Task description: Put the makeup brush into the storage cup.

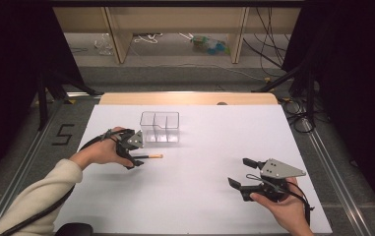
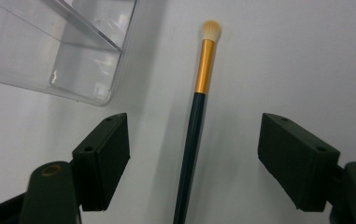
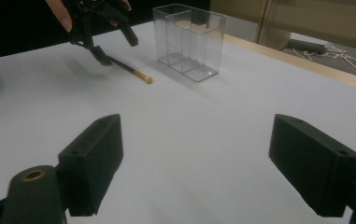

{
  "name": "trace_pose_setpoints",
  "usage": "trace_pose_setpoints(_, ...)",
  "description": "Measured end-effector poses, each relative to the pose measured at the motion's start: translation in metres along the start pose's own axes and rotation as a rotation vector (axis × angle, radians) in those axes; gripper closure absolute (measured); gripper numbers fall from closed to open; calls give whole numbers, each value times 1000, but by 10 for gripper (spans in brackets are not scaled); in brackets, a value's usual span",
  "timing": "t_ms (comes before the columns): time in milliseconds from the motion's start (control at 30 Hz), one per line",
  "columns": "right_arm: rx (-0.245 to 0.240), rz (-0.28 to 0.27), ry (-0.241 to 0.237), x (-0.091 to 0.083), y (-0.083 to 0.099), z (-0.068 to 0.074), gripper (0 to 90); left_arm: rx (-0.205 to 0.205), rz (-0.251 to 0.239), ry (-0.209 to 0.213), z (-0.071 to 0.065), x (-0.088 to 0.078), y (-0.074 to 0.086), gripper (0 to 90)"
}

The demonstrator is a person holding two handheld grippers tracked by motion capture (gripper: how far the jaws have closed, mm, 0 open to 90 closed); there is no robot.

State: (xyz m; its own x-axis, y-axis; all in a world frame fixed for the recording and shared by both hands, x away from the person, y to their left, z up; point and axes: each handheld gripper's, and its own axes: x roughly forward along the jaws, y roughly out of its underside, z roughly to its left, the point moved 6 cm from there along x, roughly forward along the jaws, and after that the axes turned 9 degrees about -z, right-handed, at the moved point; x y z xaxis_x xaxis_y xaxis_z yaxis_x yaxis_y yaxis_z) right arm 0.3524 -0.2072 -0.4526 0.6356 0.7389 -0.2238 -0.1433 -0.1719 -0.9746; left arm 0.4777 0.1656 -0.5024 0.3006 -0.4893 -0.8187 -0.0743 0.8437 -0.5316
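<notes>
- Count across the white table (image 1: 195,196): two hand-held black grippers, one slim makeup brush, one clear plastic organiser box.
- Left gripper (image 1: 135,152), held low over the table at the left of the high view: its jaws stand apart on either side of the brush handle, with bare table showing between each pad and the handle, so nothing is clamped.
- Slim makeup brush (image 2: 199,100): one only, lying flat on the table, with a dark handle, a gold metal collar and a small pale rounded tuft that points away from the left gripper.
- Clear plastic organiser box (image 1: 160,126): one, upright, split by clear dividers, just beyond the brush.
- Right gripper (image 1: 245,173), well apart at the right: its jaws gape wide with nothing between them.
</notes>
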Motion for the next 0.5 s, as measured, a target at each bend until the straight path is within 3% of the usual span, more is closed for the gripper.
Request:
trace_pose_setpoints(67,0,4,-1,0,0,0,189,-27,-15,-1,-1,3,-1,259)
trace_pose_setpoints(100,0,4,-1,0,0,0,190,-2,10,14,0,3,0,263)
trace_pose_setpoints(500,-3,5,-2,0,0,0,192,-17,45,47,5,13,7,318)
